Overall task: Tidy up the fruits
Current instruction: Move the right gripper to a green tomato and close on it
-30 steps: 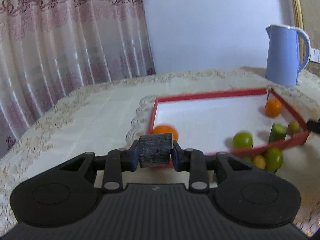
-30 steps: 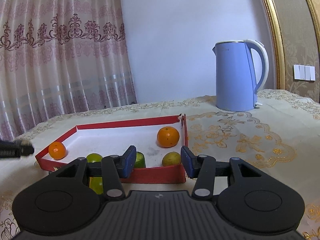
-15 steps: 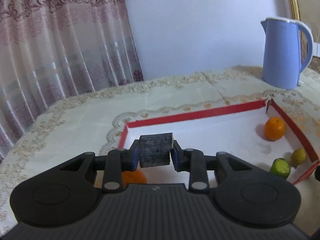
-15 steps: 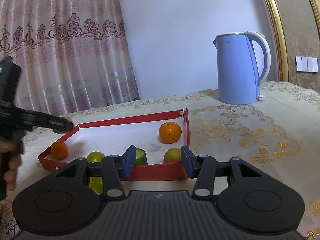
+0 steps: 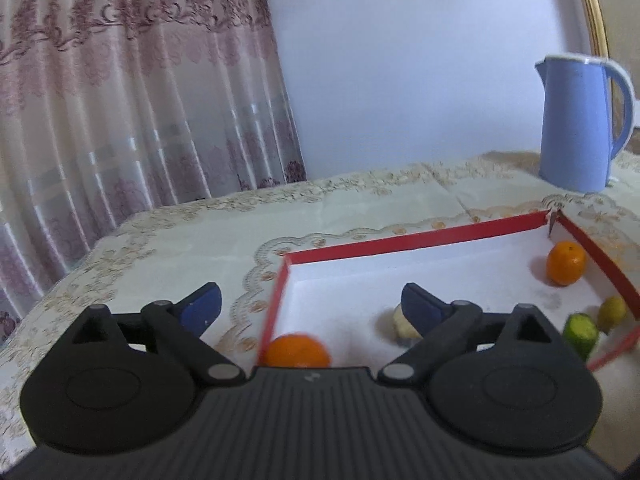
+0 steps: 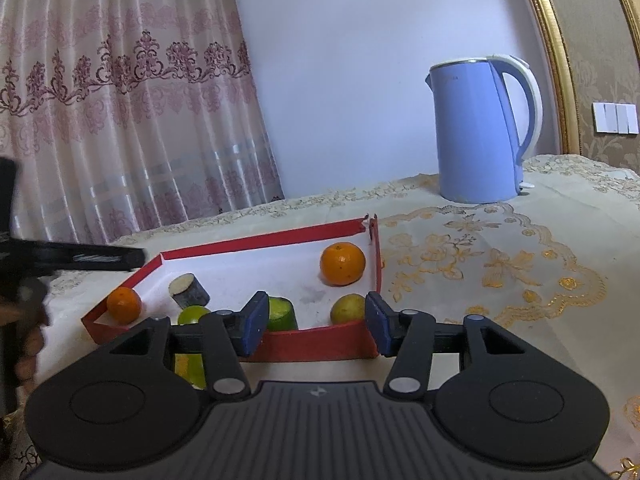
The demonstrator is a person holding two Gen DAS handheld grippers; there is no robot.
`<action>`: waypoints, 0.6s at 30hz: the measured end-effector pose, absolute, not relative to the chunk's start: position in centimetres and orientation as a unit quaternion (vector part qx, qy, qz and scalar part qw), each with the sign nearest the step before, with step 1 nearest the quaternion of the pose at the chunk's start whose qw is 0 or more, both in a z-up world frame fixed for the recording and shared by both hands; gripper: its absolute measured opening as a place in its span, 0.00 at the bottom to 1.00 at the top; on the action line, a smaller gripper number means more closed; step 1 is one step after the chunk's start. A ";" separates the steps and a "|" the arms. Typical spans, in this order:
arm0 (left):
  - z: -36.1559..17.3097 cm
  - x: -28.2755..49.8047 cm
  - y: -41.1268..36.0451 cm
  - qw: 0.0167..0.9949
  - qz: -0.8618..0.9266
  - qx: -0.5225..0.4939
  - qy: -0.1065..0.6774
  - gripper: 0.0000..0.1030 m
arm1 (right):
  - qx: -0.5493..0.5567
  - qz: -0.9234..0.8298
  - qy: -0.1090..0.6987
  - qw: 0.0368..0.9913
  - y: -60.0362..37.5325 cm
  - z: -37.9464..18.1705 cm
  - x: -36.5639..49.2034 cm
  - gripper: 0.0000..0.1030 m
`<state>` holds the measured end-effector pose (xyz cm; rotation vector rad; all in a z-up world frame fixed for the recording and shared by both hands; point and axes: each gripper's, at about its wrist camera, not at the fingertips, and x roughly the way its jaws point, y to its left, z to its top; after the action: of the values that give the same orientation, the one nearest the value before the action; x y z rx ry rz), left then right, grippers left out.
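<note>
A red-rimmed white tray (image 5: 416, 240) (image 6: 320, 346) lies on the table. The dark cylindrical piece with a pale cut end (image 6: 188, 290) (image 5: 402, 322) lies inside it. The tray also holds a small orange (image 6: 124, 305) (image 5: 298, 350), a bigger orange (image 6: 343, 263) (image 5: 566, 262), a green cut piece (image 6: 282, 314) (image 5: 580, 332), a yellow-green fruit (image 6: 346, 308) (image 5: 612, 312) and a green fruit (image 6: 192, 314). My left gripper (image 5: 310, 308) is open and empty above the tray's left end; one of its fingers (image 6: 80, 258) shows in the right wrist view. My right gripper (image 6: 314, 322) is open and empty at the tray's near edge.
A blue electric kettle (image 6: 480, 132) (image 5: 580, 124) stands at the back right of the table. More green and yellow fruit (image 6: 188, 366) lies outside the tray by its near wall. A patterned curtain (image 5: 120, 100) hangs behind the table's left side.
My left gripper has opened and let go of the dark cylindrical piece, which now lies in the tray. The right gripper has barely moved.
</note>
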<state>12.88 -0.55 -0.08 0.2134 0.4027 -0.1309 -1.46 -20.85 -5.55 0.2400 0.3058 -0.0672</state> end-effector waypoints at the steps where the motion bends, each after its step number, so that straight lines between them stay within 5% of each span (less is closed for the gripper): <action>1: 0.0 12.0 0.3 0.973 -0.064 0.100 0.196 0.95 | 0.118 -0.031 0.151 0.981 -20.8 -5.5 -1.5 0.50; 18: -4.4 5.2 10.1 0.974 -0.033 0.023 0.224 1.00 | 0.007 0.019 0.217 0.976 -14.3 -5.7 -0.1 0.50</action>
<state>5.17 10.07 -4.41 0.0473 0.4522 -0.0667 -0.13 -14.32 -5.73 0.0134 0.4381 0.0385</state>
